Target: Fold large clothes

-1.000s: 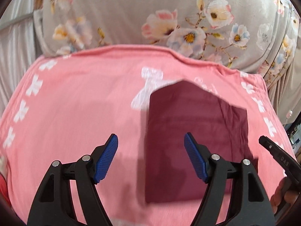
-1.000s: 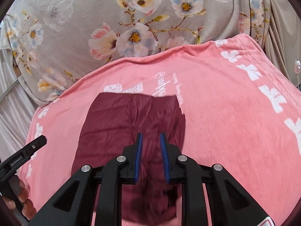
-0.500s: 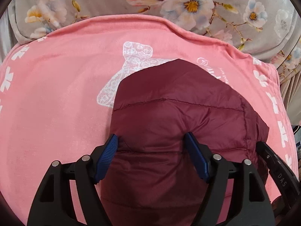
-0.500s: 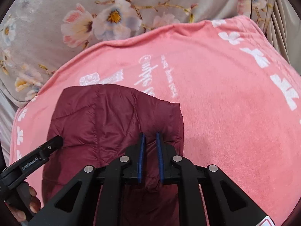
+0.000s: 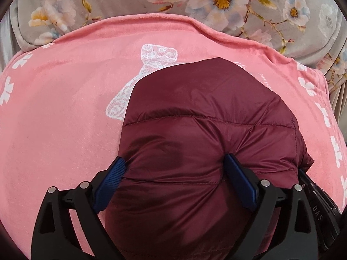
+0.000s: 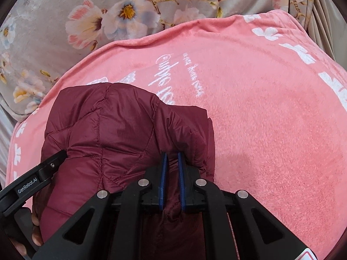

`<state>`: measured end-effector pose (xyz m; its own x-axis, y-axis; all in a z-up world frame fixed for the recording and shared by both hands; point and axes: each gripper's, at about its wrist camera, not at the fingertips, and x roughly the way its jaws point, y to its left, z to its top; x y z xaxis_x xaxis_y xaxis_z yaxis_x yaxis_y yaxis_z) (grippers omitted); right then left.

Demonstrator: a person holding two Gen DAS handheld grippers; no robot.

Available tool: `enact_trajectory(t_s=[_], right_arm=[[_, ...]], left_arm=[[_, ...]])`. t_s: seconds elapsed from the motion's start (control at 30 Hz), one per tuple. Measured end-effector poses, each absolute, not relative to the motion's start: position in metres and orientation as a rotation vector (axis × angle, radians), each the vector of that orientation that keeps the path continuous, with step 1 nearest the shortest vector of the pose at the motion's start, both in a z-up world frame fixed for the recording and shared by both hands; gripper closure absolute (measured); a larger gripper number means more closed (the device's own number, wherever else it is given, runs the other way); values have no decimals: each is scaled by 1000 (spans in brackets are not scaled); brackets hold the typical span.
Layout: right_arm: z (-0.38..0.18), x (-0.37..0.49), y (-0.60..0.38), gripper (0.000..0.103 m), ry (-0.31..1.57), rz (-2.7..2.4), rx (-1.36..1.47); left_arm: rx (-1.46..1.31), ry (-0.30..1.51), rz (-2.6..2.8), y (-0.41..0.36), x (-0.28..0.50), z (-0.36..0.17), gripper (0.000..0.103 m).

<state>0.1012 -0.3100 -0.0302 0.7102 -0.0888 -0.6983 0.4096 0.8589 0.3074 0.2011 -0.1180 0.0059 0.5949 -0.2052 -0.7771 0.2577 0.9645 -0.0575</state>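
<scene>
A dark red quilted puffer jacket [image 5: 201, 117] lies folded into a bundle on a pink blanket [image 5: 65, 99]. My left gripper [image 5: 175, 166] is wide open, its blue pads pressed against both sides of the jacket's near fold. In the right wrist view the jacket [image 6: 112, 134] sits at the left, and my right gripper [image 6: 172, 158] is shut on a pinch of its right edge. The left gripper's black body [image 6: 32, 179] shows at the jacket's left side there. The right gripper's body [image 5: 314, 199] shows at the left view's right edge.
The pink blanket [image 6: 260, 119] has white bow prints and white script. It covers a grey floral bedspread [image 5: 216, 2], which shows beyond its far edge [image 6: 108, 17]. Beige pleated fabric [image 6: 325, 21] hangs at the far right.
Both grippers have moved forward and down with the jacket, which now lies closer and bulkier on the blanket. The left gripper's open pads now straddle the jacket's near fold. The right stays clamped.
</scene>
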Motion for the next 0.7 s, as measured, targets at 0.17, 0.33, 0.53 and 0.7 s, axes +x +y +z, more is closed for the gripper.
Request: enact_trajectory(t_s=[0.17, 0.33, 0.53, 0.7], right_arm=[[-34, 100, -310, 97, 715, -288, 469], [-36, 100, -312, 97, 707, -280, 483], [-39, 99, -313, 97, 695, -271, 498], [-42, 97, -317, 97, 683, -251, 534]], left_arm=[[74, 876, -258, -121, 199, -1, 9], [82, 864, -246, -124, 199, -6, 7], [93, 844, -232, -128, 197, -12, 7], [84, 847, -228, -128, 198, -17, 5]])
